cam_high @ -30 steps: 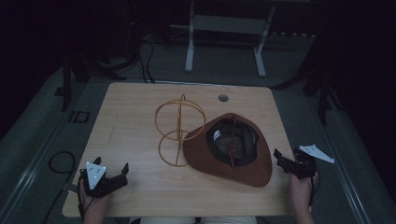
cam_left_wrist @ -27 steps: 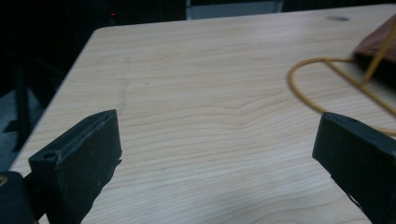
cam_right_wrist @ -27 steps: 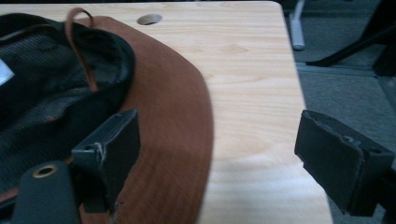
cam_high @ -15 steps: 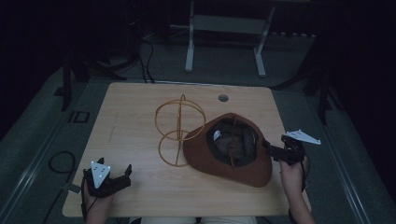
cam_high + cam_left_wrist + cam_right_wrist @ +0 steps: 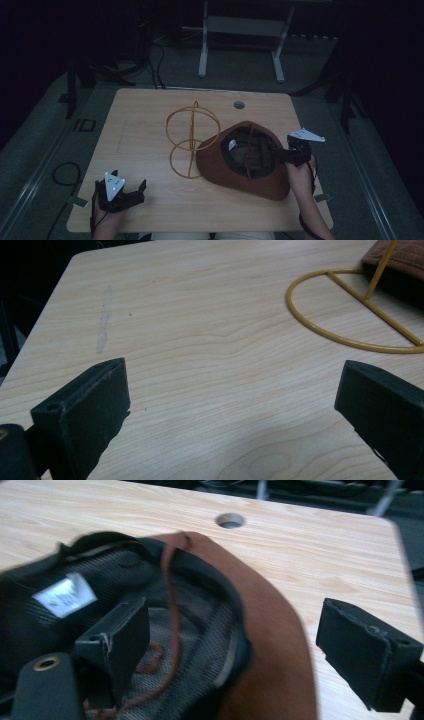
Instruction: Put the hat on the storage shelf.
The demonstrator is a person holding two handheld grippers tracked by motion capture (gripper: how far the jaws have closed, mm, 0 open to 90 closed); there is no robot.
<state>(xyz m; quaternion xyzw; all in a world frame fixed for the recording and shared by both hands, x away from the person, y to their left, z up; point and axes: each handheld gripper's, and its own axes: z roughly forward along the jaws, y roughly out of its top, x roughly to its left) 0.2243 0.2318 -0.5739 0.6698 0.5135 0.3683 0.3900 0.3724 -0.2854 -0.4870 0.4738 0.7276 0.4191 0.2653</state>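
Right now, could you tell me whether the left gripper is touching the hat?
No, the left gripper sits open near the table's front corner, well apart from the hat.

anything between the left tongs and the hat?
Mostly bare tabletop. The yellow wire stand's base ring lies just before the hat, seen from the high and left gripper views, where the left tongs sit.

Your grippers were black, each topped by a pale three-cornered plate. The left gripper (image 5: 131, 192) carried blocky matte jaws. The right gripper (image 5: 235, 645) showed a brass-ringed screw hole.

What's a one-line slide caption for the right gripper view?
Open right gripper straddling the brim of the upturned brown hat, one jaw inside the crown, one outside over the table.
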